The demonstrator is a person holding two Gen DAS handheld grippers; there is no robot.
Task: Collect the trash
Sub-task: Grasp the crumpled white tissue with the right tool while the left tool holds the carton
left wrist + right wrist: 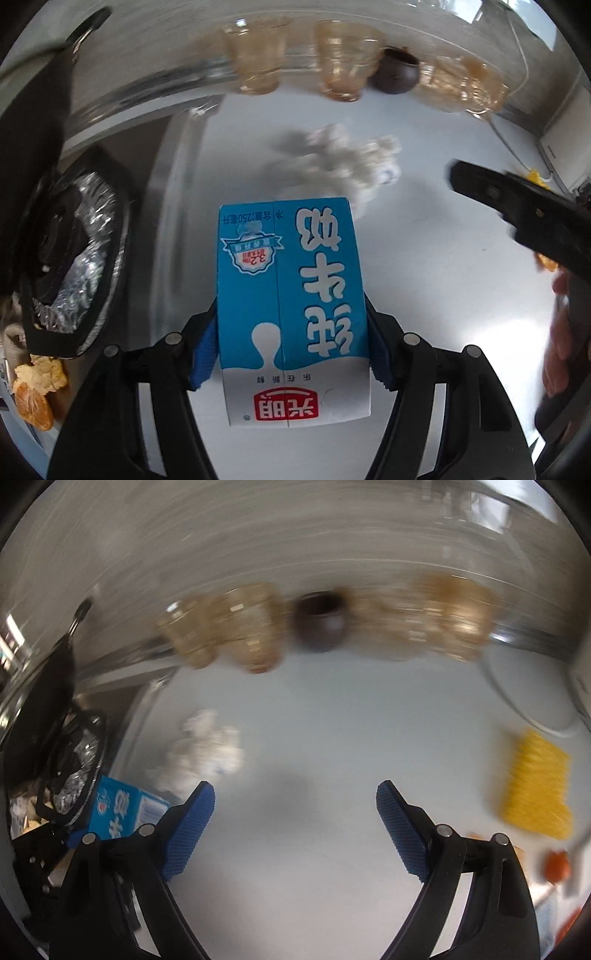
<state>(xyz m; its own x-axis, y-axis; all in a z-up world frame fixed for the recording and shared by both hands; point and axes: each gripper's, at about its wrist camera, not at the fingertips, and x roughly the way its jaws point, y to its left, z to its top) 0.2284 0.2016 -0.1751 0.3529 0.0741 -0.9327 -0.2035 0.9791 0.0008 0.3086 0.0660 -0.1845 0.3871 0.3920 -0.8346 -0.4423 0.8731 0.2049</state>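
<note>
Trash on view, left to right: orange peel (35, 391) at the far left edge, one blue-and-white milk carton (291, 314) in the middle, and one crumpled white tissue wad (354, 162) just beyond the carton's far end. Along the back stand amber glass cups (258, 59), at least three, though blur makes the exact count uncertain, with one dark brown round pot (397, 72) among them. One foil-lined stove burner (77, 254) sits at the left, and one yellow ribbed sponge (535, 786) lies at the right.

Everything rests on a pale, smooth surface (314, 738) with a metal strip along its left edge beside the stove; a white cable curves across the far right corner.

Left gripper (291, 332) is clamped on the milk carton, one blue pad against each side. Right gripper (295, 819) is spread wide over bare surface with nothing between its fingers.
</note>
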